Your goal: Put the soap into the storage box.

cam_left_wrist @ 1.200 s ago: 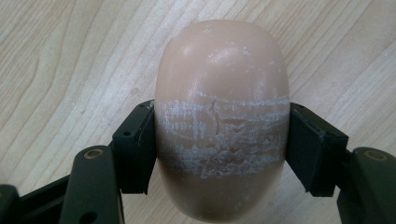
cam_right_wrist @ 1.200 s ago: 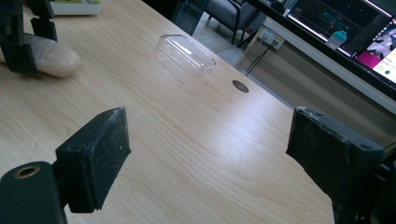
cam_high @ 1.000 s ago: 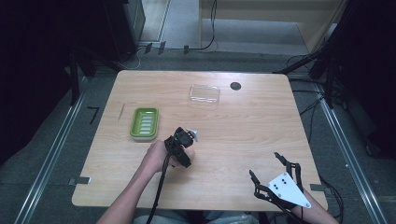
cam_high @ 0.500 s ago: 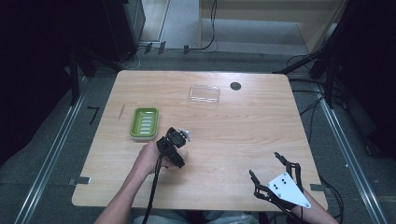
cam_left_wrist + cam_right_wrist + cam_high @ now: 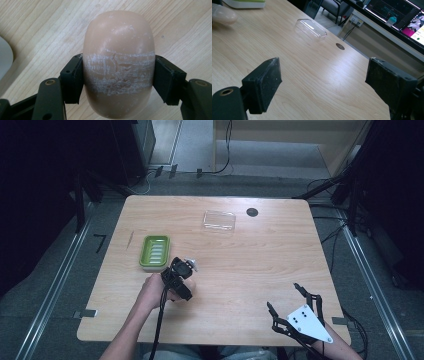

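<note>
Wooden bench (image 5: 260,265), light grain, on a grey floor with dark surroundings and cables at the far side. One round dark hole (image 5: 252,212) in the benchtop near the far edge.

Counts: one green soap dish (image 5: 154,252), one clear plastic lid (image 5: 219,220), one bar of soap (image 5: 118,62), two grippers.

Soap dish sits left of centre, ribbed inside, empty as far as the high view shows. Clear lid lies well apart from it, toward the far edge, just beside the hole; in the right gripper view the lid (image 5: 311,29) and hole (image 5: 340,46) sit in that same pairing.

Left gripper (image 5: 181,276) is just beside the near right corner of the soap dish, held by one hand (image 5: 154,291). Its jaws are closed onto the bar of soap, one pad on each long side; the soap is beige, oval, with whitish scuffed bands across the middle. Cannot tell whether the soap is off the bench or resting on it.

Right gripper (image 5: 293,307) is near the near right corner of the bench, jaws spread wide, nothing between them; grey three-cornered plate (image 5: 306,322) on top.

No brand or label readable on soap, dish or lid. Screens (image 5: 404,15) in the background of the right gripper view; text too small to read.
</note>
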Action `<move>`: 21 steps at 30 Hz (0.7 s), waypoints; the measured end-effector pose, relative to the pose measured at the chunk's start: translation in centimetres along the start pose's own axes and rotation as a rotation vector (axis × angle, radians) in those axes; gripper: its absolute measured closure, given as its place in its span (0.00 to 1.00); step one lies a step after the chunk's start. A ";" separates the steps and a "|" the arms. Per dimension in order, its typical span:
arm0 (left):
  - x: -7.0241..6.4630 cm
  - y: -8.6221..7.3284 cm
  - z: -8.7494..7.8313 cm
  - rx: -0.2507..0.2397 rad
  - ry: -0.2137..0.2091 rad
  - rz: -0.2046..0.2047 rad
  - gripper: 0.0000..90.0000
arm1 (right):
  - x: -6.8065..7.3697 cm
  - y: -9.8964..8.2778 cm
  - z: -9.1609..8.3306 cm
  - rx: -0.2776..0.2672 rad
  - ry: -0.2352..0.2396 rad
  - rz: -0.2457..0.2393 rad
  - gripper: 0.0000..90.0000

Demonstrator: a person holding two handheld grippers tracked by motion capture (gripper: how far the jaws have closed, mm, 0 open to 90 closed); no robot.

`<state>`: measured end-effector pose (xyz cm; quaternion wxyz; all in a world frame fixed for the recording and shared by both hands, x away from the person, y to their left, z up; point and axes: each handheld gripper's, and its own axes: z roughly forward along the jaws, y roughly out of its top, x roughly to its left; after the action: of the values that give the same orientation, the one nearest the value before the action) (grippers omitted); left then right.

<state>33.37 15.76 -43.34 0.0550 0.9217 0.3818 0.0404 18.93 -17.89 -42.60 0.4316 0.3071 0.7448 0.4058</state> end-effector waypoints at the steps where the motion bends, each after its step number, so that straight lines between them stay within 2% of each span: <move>1: 0.1 -0.2 -0.1 0.004 -0.002 -0.005 0.37 | 0.0 0.0 0.0 0.000 0.000 0.000 0.15; 6: 0.4 -0.6 -0.3 -0.008 0.000 -0.023 0.37 | 0.0 0.0 0.0 0.001 -0.001 -0.001 0.15; 21: 1.1 -1.8 -0.9 -0.006 0.007 -0.053 0.37 | 0.1 0.0 0.0 0.000 0.002 -0.006 0.15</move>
<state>32.83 17.87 -42.60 0.0574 0.9110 0.4062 0.0430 18.94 -17.78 -42.61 0.4320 0.3046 0.7462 0.4047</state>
